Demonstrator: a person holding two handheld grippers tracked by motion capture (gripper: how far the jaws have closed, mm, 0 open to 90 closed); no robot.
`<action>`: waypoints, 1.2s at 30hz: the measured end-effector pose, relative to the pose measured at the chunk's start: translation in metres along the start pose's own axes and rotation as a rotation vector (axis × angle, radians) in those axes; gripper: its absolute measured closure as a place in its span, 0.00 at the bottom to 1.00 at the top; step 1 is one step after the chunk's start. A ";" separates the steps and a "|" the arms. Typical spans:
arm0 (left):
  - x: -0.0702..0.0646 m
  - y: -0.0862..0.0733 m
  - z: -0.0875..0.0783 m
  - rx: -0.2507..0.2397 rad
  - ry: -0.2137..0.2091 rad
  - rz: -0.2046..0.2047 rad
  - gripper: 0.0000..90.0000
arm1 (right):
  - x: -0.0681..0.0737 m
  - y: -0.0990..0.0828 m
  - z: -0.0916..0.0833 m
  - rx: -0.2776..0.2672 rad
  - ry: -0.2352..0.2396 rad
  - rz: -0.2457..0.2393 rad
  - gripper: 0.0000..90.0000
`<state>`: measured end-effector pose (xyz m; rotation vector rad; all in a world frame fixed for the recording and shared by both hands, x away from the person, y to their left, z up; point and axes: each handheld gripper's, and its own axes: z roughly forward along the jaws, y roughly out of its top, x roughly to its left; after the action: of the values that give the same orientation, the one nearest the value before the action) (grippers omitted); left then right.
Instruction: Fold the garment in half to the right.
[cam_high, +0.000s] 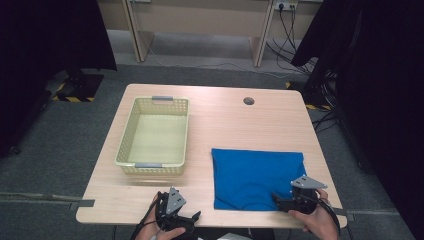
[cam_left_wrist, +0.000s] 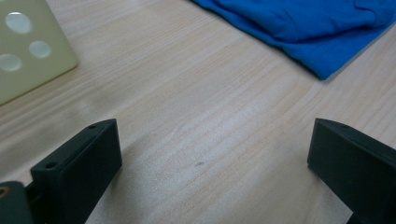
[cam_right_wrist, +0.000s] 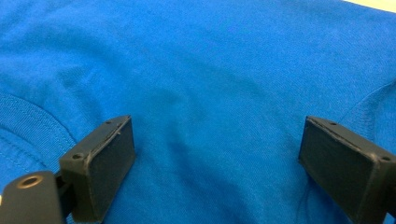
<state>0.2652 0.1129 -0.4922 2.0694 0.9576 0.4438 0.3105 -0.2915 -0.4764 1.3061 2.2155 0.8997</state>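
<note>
A folded blue garment lies flat on the right half of the wooden table. My right gripper sits over its near right corner, open, with blue cloth under and between the jaws. My left gripper rests at the table's near edge, left of the garment, open over bare wood. In the left gripper view the garment's corner lies ahead to the right. A pale yellow plastic basket stands on the left half, with nothing in it.
The basket's corner shows at the upper left of the left gripper view. A round cable hole sits at the table's far edge. Dark curtains, cables and desk legs stand beyond the table.
</note>
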 end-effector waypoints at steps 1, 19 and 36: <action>0.000 0.000 0.000 0.000 0.000 0.000 0.02 | -0.001 -0.001 -0.001 0.001 0.001 0.002 0.12; -0.006 0.003 0.004 -0.005 -0.010 0.005 0.03 | -0.012 -0.008 -0.007 -0.009 -0.002 0.002 0.12; -0.037 0.037 0.028 -0.062 -0.097 0.060 0.04 | -0.008 -0.005 -0.011 -0.043 0.013 0.013 0.09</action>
<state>0.2749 0.0555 -0.4800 2.0484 0.8173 0.3954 0.3041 -0.3036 -0.4716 1.2994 2.1879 0.9581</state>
